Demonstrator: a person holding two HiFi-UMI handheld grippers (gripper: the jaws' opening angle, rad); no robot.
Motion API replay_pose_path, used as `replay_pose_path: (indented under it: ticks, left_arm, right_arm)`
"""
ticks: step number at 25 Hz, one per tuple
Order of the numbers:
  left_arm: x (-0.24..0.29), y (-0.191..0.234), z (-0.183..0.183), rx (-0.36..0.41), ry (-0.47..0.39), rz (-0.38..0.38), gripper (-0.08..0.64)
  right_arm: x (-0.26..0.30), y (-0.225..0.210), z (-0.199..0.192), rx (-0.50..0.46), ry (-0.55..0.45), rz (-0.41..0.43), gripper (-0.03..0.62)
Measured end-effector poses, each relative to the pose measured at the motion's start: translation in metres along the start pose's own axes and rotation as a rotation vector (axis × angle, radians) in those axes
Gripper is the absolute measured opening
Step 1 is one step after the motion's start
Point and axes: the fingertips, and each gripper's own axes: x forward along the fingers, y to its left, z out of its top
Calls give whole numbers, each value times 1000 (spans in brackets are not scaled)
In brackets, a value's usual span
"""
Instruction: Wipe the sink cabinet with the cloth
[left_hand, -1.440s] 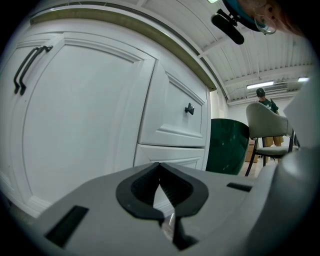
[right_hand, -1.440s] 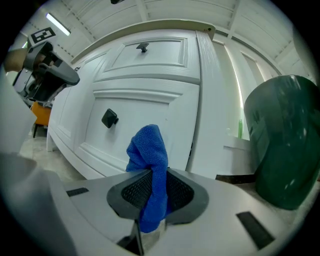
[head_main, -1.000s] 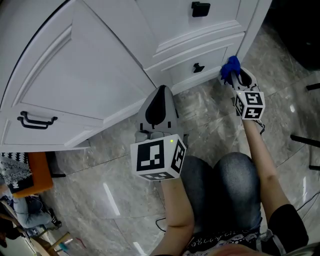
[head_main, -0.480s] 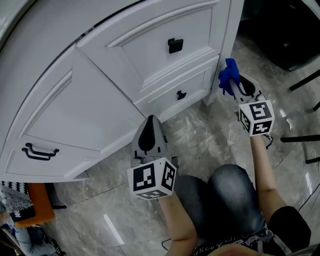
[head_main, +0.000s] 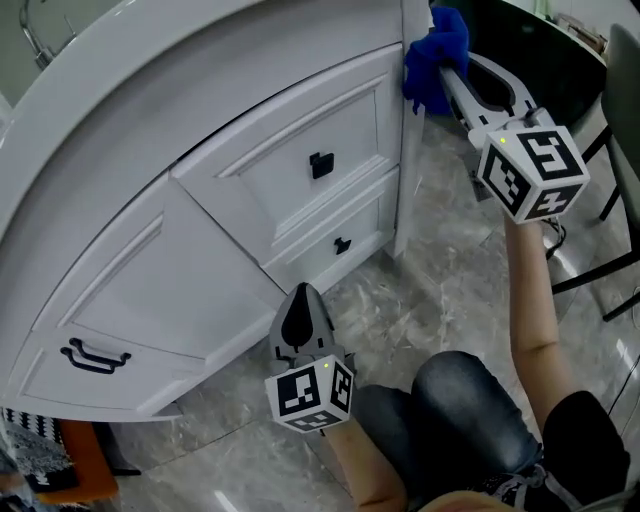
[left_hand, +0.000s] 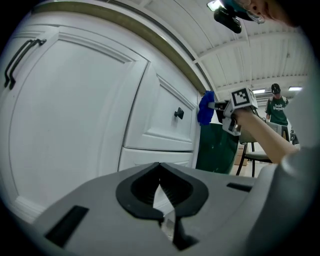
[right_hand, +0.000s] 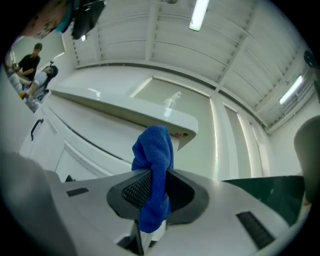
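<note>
- Right gripper (head_main: 447, 78): jaws clamped on the blue cloth (head_main: 432, 50), held at the upper right corner of the white sink cabinet (head_main: 200, 150) (contact cannot be confirmed).
- Left gripper (head_main: 301, 312): jaws together, nothing between them, low in front of the drawers (head_main: 300, 175).

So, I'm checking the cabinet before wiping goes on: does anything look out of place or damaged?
The left cabinet door stands swung open, its edge overlapping the drawers. No damage or spill shows. The blue cloth is pinched in the right gripper.
</note>
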Motion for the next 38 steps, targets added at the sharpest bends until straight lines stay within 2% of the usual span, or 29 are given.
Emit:
replay_pose_path:
  ticks: [2, 4, 8, 10, 13, 23, 30, 38]
  left_arm:
    - [-3, 2, 1, -4, -3, 2, 5]
    - [-5, 3, 2, -9, -8, 4, 5]
    - [-3, 6, 1, -19, -8, 8, 5]
    - [-1, 6, -2, -22, -2, 4, 5]
    - [3, 4, -6, -27, 8, -8, 5]
    - [7, 10, -12, -26, 21, 7, 5]
    - [10, 9, -14, -22, 28, 4, 5]
    - [11, 10, -15, -28, 28, 6, 5]
  right_arm:
    - [15, -6, 18, 67, -25, 9, 80]
    - [28, -8, 32, 93, -40, 18, 80]
    - [41, -11, 57, 86, -93, 14, 80]
    - [45, -10, 65, 46, -110, -7, 80]
    - [52, -10, 66, -30, -121, -33, 80]
    - [48, -11, 63, 40, -229, -31, 80]
    - [49, -9, 65, -34, -232, -25, 80]
    - [48, -11, 62, 60, -239, -1, 80]
